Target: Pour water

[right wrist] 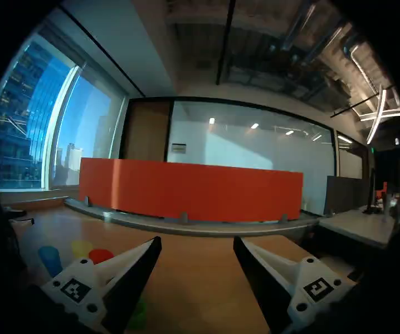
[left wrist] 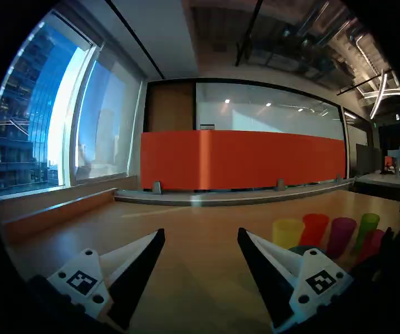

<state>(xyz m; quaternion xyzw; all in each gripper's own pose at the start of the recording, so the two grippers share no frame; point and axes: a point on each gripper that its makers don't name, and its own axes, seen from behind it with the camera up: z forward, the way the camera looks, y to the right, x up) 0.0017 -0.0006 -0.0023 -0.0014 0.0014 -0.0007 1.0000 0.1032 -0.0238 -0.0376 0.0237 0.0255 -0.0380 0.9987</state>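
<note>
left gripper (left wrist: 200, 231) spread, empty | right gripper (right wrist: 197, 239) spread, empty | coloured cups (left wrist: 315, 225) beyond left gripper's right finger | probably light, thin, easily crushed | pinch mid-wall gently

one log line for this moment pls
left claw: open, empty | right claw: open, empty | coloured cups: standing on table, untouched

No readable text: wall sign (right wrist: 179, 148) too small, marker squares (left wrist: 81, 281) on left claw (left wrist: 200, 230) merely coded
</note>
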